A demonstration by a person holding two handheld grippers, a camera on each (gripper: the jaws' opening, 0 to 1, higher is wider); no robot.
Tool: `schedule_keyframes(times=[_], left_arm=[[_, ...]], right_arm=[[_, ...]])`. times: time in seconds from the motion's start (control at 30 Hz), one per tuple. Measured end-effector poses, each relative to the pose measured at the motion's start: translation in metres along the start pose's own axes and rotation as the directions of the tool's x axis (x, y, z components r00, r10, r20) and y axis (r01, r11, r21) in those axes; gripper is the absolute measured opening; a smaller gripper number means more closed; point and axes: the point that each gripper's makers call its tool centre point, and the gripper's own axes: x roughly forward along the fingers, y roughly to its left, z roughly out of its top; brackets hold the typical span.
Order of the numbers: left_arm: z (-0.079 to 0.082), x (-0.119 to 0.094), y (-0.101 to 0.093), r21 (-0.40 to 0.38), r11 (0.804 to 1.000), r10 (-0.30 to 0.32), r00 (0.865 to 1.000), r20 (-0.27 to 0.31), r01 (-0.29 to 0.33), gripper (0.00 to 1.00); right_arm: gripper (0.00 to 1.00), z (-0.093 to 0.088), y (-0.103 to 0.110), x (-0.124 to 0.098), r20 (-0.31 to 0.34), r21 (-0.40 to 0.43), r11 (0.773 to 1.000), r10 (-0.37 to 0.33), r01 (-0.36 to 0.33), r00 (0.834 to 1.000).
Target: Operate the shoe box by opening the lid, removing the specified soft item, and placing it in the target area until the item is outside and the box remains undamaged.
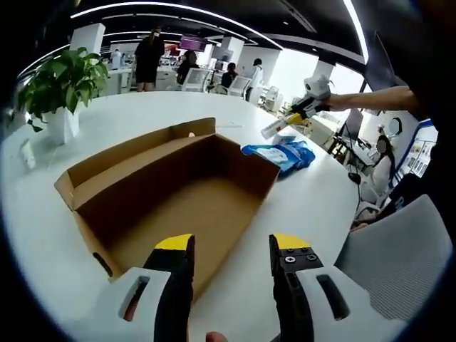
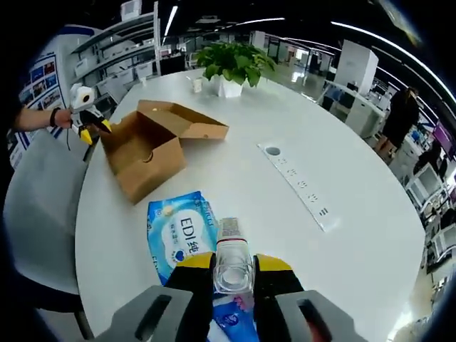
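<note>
- Office space with desks, people and a potted plant [image 2: 235, 64] lies behind a broad white round surface [image 2: 285, 121] that carries everything.
- Right gripper [image 2: 233, 265] pinches a small clear bottle [image 2: 231, 260] between its yellow-tipped jaws; in the left gripper view it hangs raised above the surface, past the blue pack.
- Just under and ahead of that bottle lies the blue soft pack [image 2: 182, 235], flat on the surface, outside the box and near its end wall.
- Left gripper [image 1: 231, 249] is spread with nothing between its jaws, poised over the near rim of the shoe box [image 1: 171, 192].
- The box stands open, lid flap folded back, its floor bare as far as I can see.
- To finish well, I judge the bottle should be lowered gently clear of the pack, not onto it.
- Keep the left gripper off the thin cardboard rim; pressing there could crease it.
</note>
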Motion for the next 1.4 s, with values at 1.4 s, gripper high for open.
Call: schedule_keyframes(times=[1.4], left_arm=[[-0.004, 0.0, 0.01, 0.002, 1.0, 0.027, 1.0, -0.011, -0.027, 0.43]], right_arm=[[0.16, -0.019, -0.018, 0.027, -0.278, -0.261, 0.961, 0.017, -0.092, 0.96]])
